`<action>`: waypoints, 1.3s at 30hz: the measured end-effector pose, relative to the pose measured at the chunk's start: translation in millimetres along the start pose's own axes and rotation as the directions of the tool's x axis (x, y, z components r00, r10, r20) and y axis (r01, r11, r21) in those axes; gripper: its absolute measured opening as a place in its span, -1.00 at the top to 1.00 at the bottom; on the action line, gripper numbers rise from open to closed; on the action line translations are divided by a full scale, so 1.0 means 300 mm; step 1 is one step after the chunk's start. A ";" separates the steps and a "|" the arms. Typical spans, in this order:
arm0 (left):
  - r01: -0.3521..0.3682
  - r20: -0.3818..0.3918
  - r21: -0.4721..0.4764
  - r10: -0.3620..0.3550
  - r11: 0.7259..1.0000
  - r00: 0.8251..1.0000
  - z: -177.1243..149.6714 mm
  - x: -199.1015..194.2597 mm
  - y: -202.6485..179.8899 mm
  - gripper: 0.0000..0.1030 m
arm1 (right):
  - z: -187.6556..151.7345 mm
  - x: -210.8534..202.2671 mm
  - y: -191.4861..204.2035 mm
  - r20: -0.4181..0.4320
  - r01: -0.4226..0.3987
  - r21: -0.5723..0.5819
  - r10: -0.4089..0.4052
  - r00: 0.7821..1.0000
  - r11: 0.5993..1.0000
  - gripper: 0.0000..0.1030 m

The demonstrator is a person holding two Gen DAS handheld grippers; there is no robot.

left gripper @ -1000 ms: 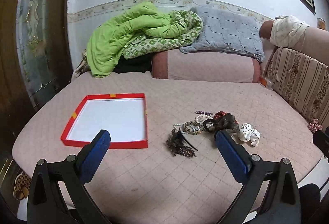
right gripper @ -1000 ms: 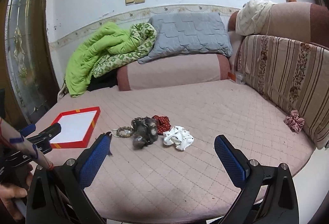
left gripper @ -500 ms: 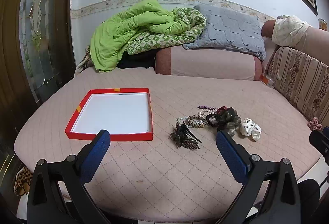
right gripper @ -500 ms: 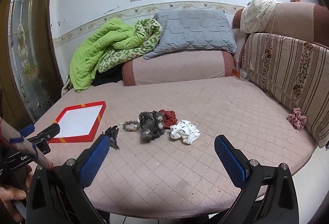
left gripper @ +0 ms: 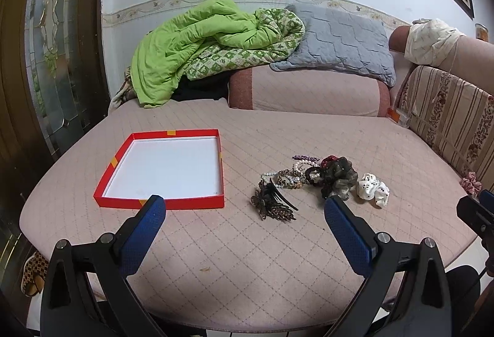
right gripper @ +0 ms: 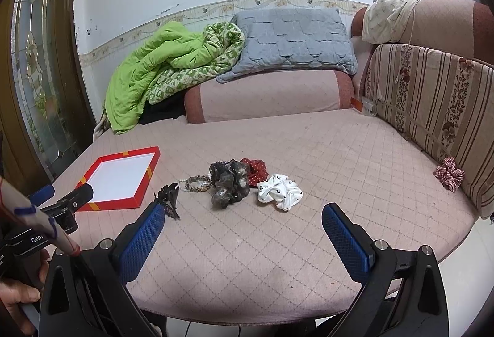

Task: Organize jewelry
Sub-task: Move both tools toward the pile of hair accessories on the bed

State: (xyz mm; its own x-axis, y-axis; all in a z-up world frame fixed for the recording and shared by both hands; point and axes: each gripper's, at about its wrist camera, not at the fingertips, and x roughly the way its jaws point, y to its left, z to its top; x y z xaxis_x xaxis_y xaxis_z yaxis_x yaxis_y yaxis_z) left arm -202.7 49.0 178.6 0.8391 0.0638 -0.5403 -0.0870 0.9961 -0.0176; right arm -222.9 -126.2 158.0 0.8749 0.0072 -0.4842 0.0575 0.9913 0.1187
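A red tray with a white floor (left gripper: 106, 200) (right gripper: 145, 185) lies empty on the pink quilted bed, left of a pile of accessories. The pile holds a dark hair claw (left gripper: 273, 204) (right gripper: 168, 198), beaded bracelets (left gripper: 285, 178) (right gripper: 196, 184), a grey-black scrunchie (left gripper: 338, 174) (right gripper: 228, 182), a red dotted scrunchie (right gripper: 254, 170) and a white dotted scrunchie (left gripper: 372, 188) (right gripper: 279, 191). My left gripper (left gripper: 242, 232) is open and empty, above the bed's near edge, short of the pile. My right gripper (right gripper: 240, 235) is open and empty, near the front edge, in front of the scrunchies.
A green quilt (left gripper: 200, 46), a grey pillow (left gripper: 336, 40) and a pink bolster (left gripper: 308, 90) lie at the back. A striped sofa back (right gripper: 438, 108) stands at the right, with a red check scrunchie (right gripper: 449, 178) at its foot. A glass door (left gripper: 52, 59) stands at the left.
Both grippers have drawn back and risen a little, so the bed, tray and pile sit higher and farther in both views. Nothing on the bed has moved.
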 end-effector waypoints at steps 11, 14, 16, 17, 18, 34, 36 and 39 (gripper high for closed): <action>-0.016 -0.005 0.051 0.016 0.999 1.000 -0.022 0.007 -0.034 -0.99 | -0.013 0.020 0.017 -0.020 -0.002 -0.006 0.002 1.000 1.000 -1.00; -0.021 -0.008 0.061 0.021 0.998 1.000 -0.026 0.009 -0.042 -0.99 | -0.015 0.025 0.020 -0.026 -0.003 -0.005 0.003 1.000 1.000 -1.00; -0.021 -0.015 0.066 0.022 0.998 1.000 -0.026 0.015 -0.043 -0.99 | -0.017 0.032 0.020 -0.032 -0.003 -0.004 0.003 0.999 1.000 -1.00; -0.020 -0.020 0.067 0.022 0.998 1.000 -0.027 0.020 -0.044 -0.99 | -0.020 0.035 0.020 -0.034 -0.004 -0.003 0.004 0.999 1.000 -1.00; -0.021 -0.025 0.070 0.022 0.997 0.999 -0.026 0.025 -0.046 -0.99 | -0.022 0.040 0.020 -0.039 -0.003 -0.003 0.003 0.999 1.000 -1.00; 0.060 -0.164 0.012 -0.057 0.998 0.985 -0.056 0.223 -0.049 -0.99 | -0.052 0.161 -0.041 -0.115 0.006 0.039 -0.001 0.993 0.999 -0.99; 0.065 -0.188 0.005 -0.063 0.998 0.980 -0.053 0.266 -0.056 -0.99 | -0.055 0.176 -0.047 -0.124 0.008 0.043 -0.002 0.992 0.999 -1.00; 0.078 -0.226 -0.015 -0.079 0.997 0.971 -0.044 0.339 -0.073 -0.99 | -0.062 0.207 -0.062 -0.141 0.013 0.050 -0.005 0.990 0.999 -0.99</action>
State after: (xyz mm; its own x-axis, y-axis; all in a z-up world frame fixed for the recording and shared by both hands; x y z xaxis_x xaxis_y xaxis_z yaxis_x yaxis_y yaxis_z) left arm -122.5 32.9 112.9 0.7000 -0.0310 -0.7134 -0.0296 0.9969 -0.0724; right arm -178.6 -141.7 109.7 0.7981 0.0204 -0.6022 0.0922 0.9835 0.1554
